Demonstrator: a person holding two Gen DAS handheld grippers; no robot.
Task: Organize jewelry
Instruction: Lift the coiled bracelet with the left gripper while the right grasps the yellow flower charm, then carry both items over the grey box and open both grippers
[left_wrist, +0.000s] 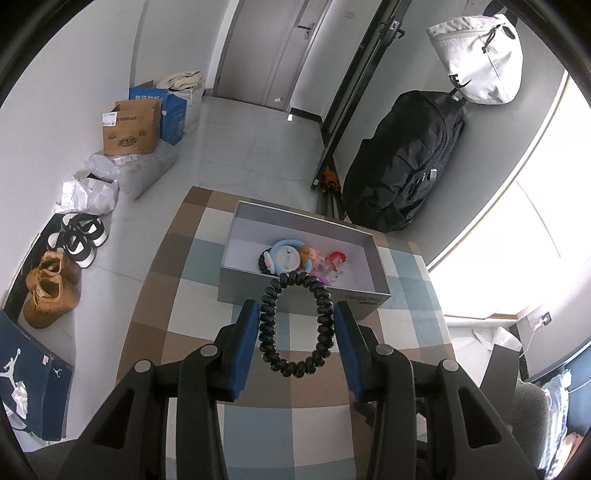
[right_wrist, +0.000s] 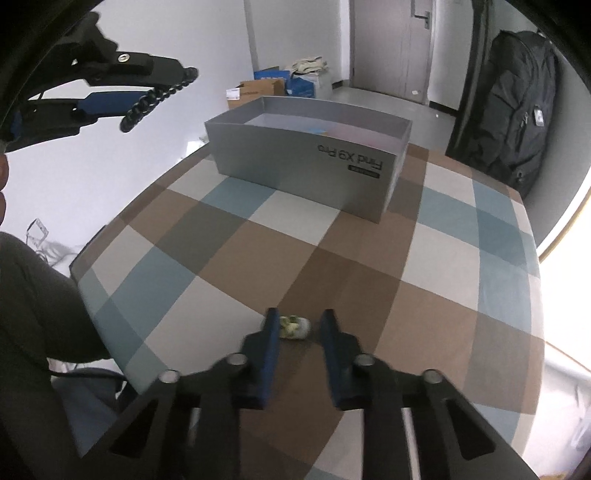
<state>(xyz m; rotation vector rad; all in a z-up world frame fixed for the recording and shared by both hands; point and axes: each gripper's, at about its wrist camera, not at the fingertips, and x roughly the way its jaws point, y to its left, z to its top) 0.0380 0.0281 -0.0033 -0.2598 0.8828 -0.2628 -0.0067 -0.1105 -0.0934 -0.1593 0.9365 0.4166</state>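
My left gripper (left_wrist: 296, 314) is shut on a black spiral hair tie (left_wrist: 295, 325) and holds it in the air above the checked table, just short of the grey open box (left_wrist: 354, 301). The box holds a blue round piece (left_wrist: 286, 256), a small bear charm (left_wrist: 307, 254) and a red and pink piece (left_wrist: 334, 263). In the right wrist view the left gripper (right_wrist: 147, 98) with the hair tie (right_wrist: 159, 96) is high at the upper left, beside the box (right_wrist: 306, 170). My right gripper (right_wrist: 300, 325) is open and low over the table around a small pale green piece (right_wrist: 294, 326).
The checked cloth (right_wrist: 351, 266) covers the table. A black backpack (left_wrist: 406, 158) and a white bag (left_wrist: 480, 59) stand against the wall behind the box. Shoes (left_wrist: 51, 288) and cardboard boxes (left_wrist: 131, 127) lie on the floor to the left.
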